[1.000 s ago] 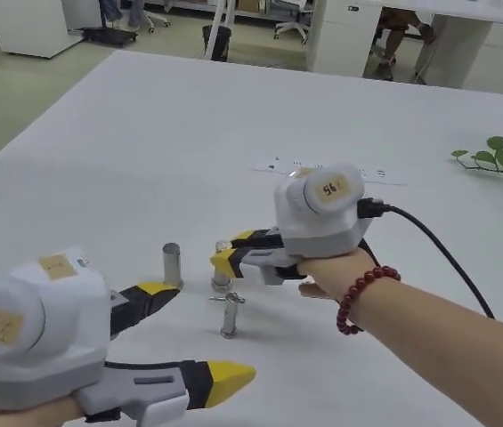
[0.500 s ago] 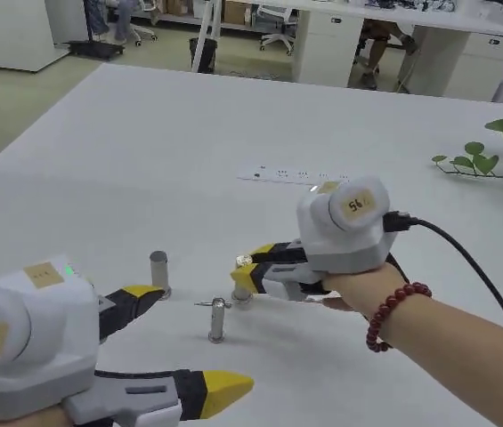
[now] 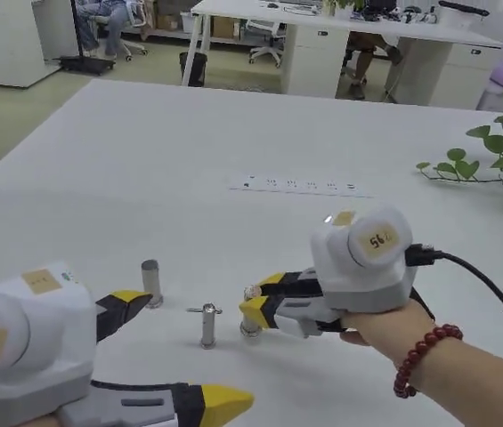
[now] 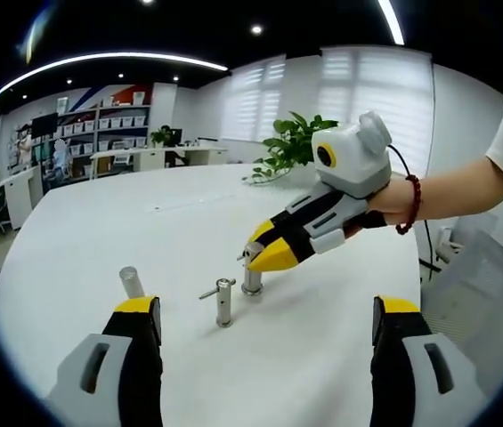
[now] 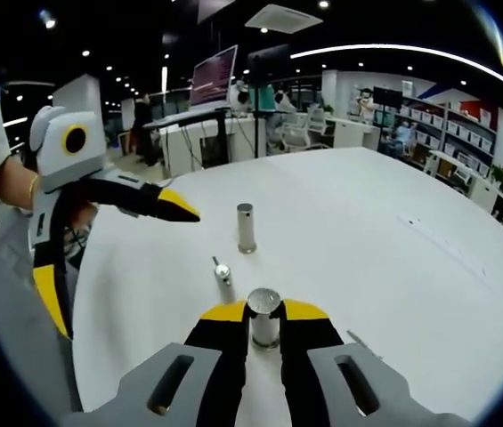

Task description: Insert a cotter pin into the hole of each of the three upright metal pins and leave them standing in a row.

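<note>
Three upright metal pins stand on the white table (image 3: 233, 133). The left pin (image 3: 150, 282) (image 4: 129, 283) (image 5: 247, 227) is plain. A cotter pin runs through the middle pin (image 3: 207, 325) (image 4: 224, 302) (image 5: 224, 274). My right gripper (image 3: 257, 299) (image 4: 264, 255) (image 5: 264, 334) is shut on the right pin (image 3: 250, 328) (image 4: 252, 282) (image 5: 264, 322), which stands on the table in line with the other two. My left gripper (image 3: 184, 351) (image 4: 264, 329) (image 5: 126, 271) is held open in front of the pins with nothing between its jaws.
A white power strip (image 3: 300, 186) lies on the table beyond the pins. Green plant leaves (image 3: 487, 151) reach in at the far right. A black cable (image 3: 491, 289) trails from the right gripper. Desks and chairs stand beyond the table's far edge.
My right gripper has carried its pin from behind the middle pin to that pin's right, in line with the others. The head camera has shifted. The left gripper stays open.
</note>
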